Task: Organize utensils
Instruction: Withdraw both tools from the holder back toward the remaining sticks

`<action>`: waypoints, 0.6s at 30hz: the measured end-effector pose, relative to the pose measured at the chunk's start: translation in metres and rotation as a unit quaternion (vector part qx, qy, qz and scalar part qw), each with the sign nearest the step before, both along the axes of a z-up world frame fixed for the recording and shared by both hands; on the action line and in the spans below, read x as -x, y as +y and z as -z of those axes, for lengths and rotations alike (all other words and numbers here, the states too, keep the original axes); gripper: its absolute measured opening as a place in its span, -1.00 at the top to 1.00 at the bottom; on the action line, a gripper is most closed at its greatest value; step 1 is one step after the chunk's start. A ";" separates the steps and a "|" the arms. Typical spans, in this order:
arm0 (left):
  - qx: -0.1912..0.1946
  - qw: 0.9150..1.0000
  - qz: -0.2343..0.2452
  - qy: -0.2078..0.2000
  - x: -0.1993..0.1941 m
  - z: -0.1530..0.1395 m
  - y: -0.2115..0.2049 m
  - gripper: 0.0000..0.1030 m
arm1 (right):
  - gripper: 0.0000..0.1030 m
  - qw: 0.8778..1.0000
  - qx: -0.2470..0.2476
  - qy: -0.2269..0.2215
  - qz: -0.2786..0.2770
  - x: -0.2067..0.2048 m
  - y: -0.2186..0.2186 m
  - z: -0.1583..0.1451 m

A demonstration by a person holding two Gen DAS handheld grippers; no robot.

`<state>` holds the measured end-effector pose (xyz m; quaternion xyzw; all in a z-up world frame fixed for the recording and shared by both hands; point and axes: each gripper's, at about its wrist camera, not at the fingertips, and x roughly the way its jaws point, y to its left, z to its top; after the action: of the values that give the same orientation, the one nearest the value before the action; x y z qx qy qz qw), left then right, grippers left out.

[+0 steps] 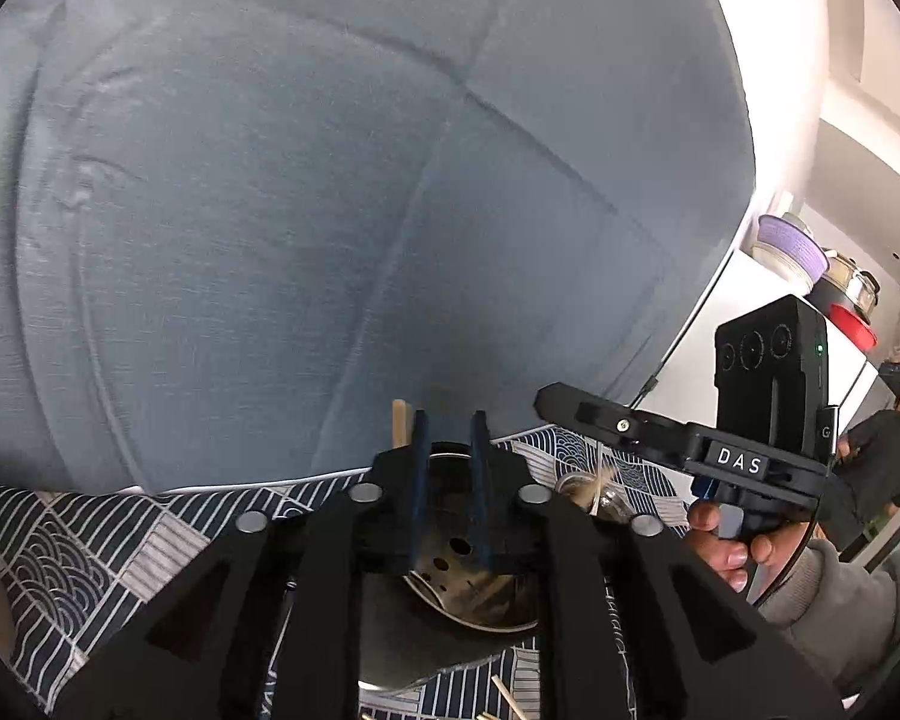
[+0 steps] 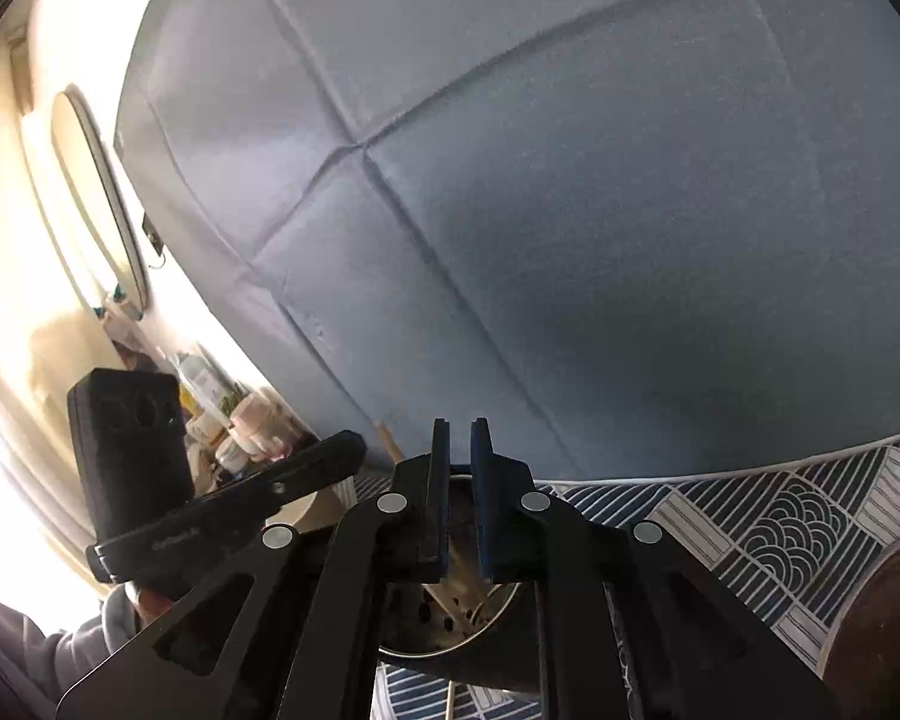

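While our left gripper (image 1: 450, 438) gaped empty, wooden sticks (image 2: 459, 582) stood in the perforated steel holder (image 1: 474, 588); right gripper (image 2: 460, 444) parted, empty.

A perforated holder (image 1: 468, 576) stands on a patterned cloth (image 1: 90, 540), before a cushion (image 1: 330, 210); a wooden stick (image 1: 399, 420) rises just left of it.

A grey-blue padded panel (image 1: 330, 210) (stitched in squares) rises behind the patterned tablecloth (image 2: 810, 510); bright white walls (image 1: 780, 90) beyond.
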<state>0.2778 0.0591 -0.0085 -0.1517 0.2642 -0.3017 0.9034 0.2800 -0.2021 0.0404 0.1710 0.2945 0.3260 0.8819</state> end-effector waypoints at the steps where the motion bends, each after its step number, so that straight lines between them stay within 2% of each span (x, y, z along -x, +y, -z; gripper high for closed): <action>1: -0.001 1.000 -0.005 -0.001 0.003 -0.003 0.001 0.56 | 0.82 1.000 0.000 -0.001 0.001 0.001 -0.001 -0.002; 3: -0.003 1.000 -0.010 -0.004 0.009 -0.008 0.004 0.45 | 0.79 1.000 0.003 -0.005 0.007 0.005 -0.004 -0.007; 7: -0.011 1.000 -0.024 -0.003 0.021 -0.016 0.007 0.15 | 0.51 1.000 -0.001 -0.008 0.018 0.013 -0.008 -0.016; 10: -0.015 0.999 -0.043 0.011 0.032 -0.020 0.008 -0.26 | 0.30 1.000 0.002 -0.013 0.027 0.022 -0.012 -0.023; 13: -0.018 0.998 -0.054 0.024 0.042 -0.020 0.010 -0.46 | 0.10 0.999 0.006 -0.016 0.035 0.032 -0.016 -0.029; 18: -0.026 0.995 -0.076 0.063 0.058 -0.014 0.017 -0.71 | -0.09 0.999 0.011 -0.015 0.049 0.048 -0.025 -0.035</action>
<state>0.2201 0.0766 0.0054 -0.1661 0.3160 -0.2152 0.9090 0.2319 -0.2270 0.0754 0.1709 0.2763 0.2818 0.9028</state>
